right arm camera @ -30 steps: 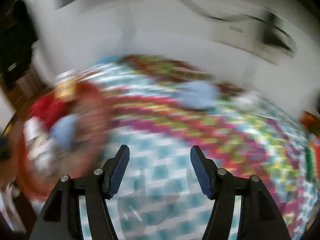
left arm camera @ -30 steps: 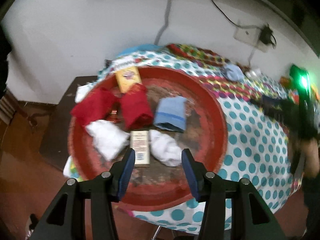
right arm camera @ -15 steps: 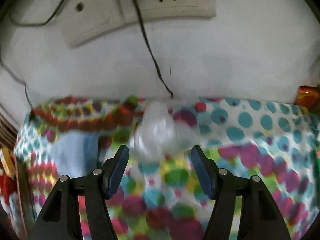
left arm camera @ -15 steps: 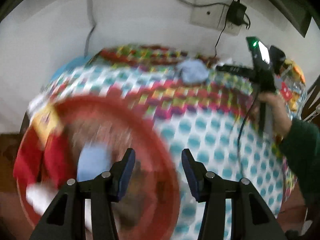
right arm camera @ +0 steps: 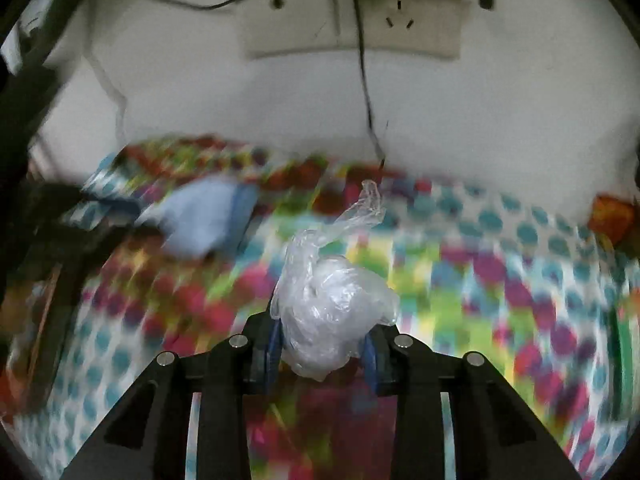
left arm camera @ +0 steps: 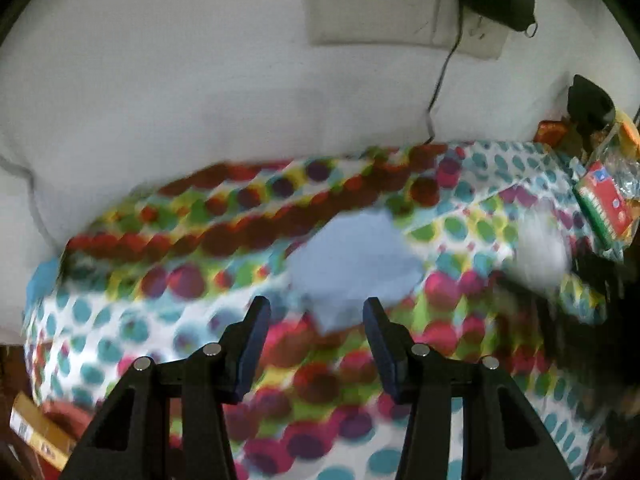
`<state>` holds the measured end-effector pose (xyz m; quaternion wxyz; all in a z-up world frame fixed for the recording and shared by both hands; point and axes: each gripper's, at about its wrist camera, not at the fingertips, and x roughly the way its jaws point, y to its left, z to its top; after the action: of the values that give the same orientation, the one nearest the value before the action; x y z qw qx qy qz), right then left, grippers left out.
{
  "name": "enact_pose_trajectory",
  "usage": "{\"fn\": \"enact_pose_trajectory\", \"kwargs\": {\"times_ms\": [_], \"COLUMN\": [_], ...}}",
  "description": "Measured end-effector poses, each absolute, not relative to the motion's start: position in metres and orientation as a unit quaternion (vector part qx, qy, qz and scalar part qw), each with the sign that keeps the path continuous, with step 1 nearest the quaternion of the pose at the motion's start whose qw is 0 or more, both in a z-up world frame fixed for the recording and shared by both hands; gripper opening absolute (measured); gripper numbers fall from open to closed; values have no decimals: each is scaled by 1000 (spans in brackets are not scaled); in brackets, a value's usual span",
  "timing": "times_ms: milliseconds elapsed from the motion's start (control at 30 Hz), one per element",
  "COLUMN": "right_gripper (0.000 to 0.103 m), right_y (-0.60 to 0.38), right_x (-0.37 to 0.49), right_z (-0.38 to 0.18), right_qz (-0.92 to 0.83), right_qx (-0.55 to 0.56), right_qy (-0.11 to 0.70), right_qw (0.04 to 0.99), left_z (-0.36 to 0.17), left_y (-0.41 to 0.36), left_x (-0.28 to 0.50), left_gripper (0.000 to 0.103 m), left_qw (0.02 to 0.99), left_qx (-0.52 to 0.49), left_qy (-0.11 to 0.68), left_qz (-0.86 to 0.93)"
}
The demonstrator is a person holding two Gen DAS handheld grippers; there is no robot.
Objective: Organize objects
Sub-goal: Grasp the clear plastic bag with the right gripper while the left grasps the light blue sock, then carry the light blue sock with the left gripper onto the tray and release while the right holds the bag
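A white wall (right arm camera: 480,120) backs the scene, a socket plate (right arm camera: 360,24) on it with a black cable (right arm camera: 366,92) hanging toward the polka-dot tablecloth (left arm camera: 120,320).

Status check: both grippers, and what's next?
Right gripper just closed on clear plastic bag. Left gripper open, empty, facing blue cloth. Nothing blocking.

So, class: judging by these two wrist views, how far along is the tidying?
Done: little is visible; only a yellow box shows at the edge. In hand: the right gripper has just closed its jaws on the clear plastic bag. Left: the blue cloth lies on the dotted tablecloth, ahead of the open left gripper.
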<state>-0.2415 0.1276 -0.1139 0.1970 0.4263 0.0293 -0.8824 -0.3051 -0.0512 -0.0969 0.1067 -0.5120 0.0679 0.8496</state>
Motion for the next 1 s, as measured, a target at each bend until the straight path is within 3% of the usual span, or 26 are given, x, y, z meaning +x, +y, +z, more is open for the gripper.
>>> {"fn": "enact_pose_trajectory", "kwargs": {"times_ms": [200,500,600,667,733,1000], "right_gripper": [32,35,35,35,33,33], "right_y": [144,140,141,140,138,139], "right_x": [-189,-170,-170,-170,-169,-176], "right_z": [-118,-122,-123,-124,-124,-128], "right_qz": [-871,-884,-886,-887,-887,-886], "right_qx": [436,418,418,420,419,429], "right_qy": [2,26,29,32,37,20], "right_qw": [224,208,197,191,190,174], "left_z": [-105,-127,-125,-120,-114,-91], "left_y": [-29,-24,-20,-20,-22,-25], "left_x": [-341,-333,-325,-320,-311,-255], "left_gripper": [49,55,50,37,33,33], "left_qw": [91,75,71,67,59,46], "left_qx": [-511,-507,-514,-516,-519,-501], "left_qy": [83,23,22,14,4,-2], "left_qz": [851,858,855,854,853,864]}}
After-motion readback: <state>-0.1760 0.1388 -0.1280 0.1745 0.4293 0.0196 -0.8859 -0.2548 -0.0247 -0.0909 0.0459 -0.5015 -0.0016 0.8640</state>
